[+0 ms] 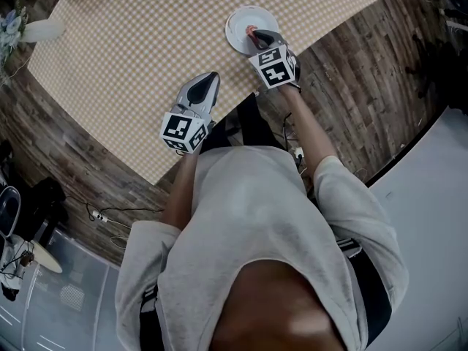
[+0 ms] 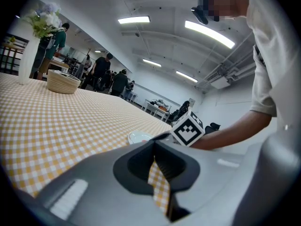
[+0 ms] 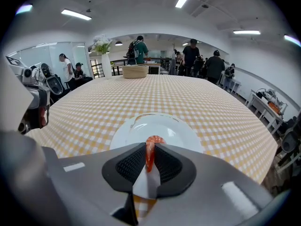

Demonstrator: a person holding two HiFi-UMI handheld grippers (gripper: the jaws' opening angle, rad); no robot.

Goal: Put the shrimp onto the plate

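A small orange-red shrimp is pinched between the pads of my right gripper, which hangs just above the near part of a white plate. From the head view the right gripper reaches over the plate, and the shrimp shows at its tips. My left gripper rests over the checked tablecloth, down and left of the plate, jaws nearly together with nothing between them. Its own view shows the left gripper with only cloth in the narrow gap.
A yellow-and-white checked cloth covers the wooden table. A woven basket and a vase of flowers stand at the far end. People and other tables fill the room behind.
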